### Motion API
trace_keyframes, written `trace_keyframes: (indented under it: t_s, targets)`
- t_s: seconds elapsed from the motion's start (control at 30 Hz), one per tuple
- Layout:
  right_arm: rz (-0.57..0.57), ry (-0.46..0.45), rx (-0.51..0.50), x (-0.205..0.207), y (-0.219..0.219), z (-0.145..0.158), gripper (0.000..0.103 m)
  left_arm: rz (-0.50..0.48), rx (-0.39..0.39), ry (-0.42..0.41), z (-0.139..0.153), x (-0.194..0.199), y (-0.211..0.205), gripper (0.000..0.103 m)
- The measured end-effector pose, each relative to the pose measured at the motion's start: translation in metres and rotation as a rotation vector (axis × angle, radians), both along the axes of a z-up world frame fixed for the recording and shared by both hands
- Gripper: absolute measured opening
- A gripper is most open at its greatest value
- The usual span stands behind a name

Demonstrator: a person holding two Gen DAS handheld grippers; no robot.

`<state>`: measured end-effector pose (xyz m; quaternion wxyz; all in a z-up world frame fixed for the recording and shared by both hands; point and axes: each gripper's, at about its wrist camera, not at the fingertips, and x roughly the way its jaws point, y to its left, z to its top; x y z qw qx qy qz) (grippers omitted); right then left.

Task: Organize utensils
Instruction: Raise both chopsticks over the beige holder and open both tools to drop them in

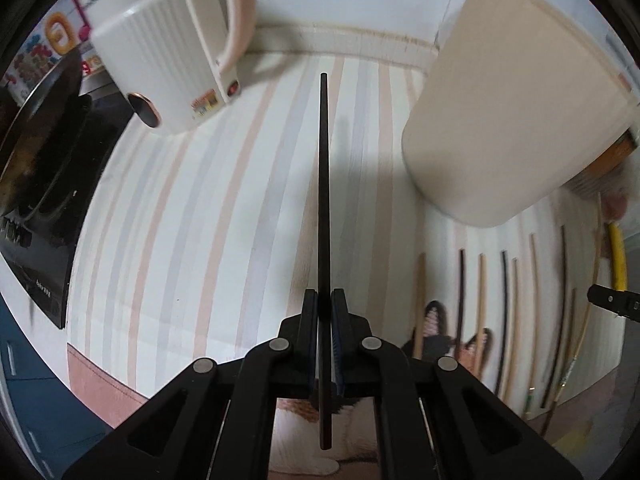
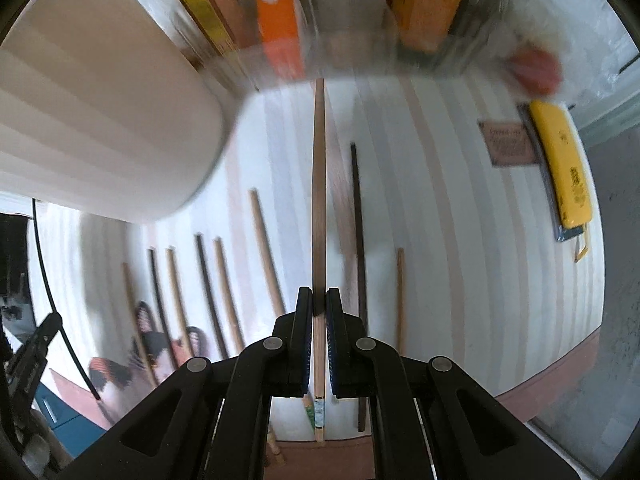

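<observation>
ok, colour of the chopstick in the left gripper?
Black chopstick, clamped in the left gripper; clearest in the left wrist view.

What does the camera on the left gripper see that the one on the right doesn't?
Only the left view shows a white kettle, a black stove, and the left gripper shut on a black chopstick. Only the right view shows a yellow case, blurred boxes, and the right gripper shut on a wooden chopstick. Both show the cream holder, the striped cloth and the row of loose chopsticks lying on it.
</observation>
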<state>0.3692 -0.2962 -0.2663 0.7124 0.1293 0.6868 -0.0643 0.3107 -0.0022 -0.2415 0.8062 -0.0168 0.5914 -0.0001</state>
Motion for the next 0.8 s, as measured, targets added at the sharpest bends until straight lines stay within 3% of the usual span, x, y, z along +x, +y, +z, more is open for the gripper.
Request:
trace_keyframes:
  t_s: [0.4, 0.63, 0.8]
  targets:
    - [0.031, -0.182, 0.113, 0.011, 0.002, 0.103, 0.007, 0.025, -0.147, -0.173, 0.077, 0.022, -0.001, 0.004]
    - [0.041, -0.322, 0.189, 0.031, 0.006, 0.167, 0.007, 0.025, -0.243, -0.304, 0.149, 0.038, -0.004, 0.004]
    - [0.025, -0.419, 0.203, 0.058, 0.005, 0.205, 0.007, 0.012, -0.28, -0.404, 0.19, 0.074, -0.017, 0.004]
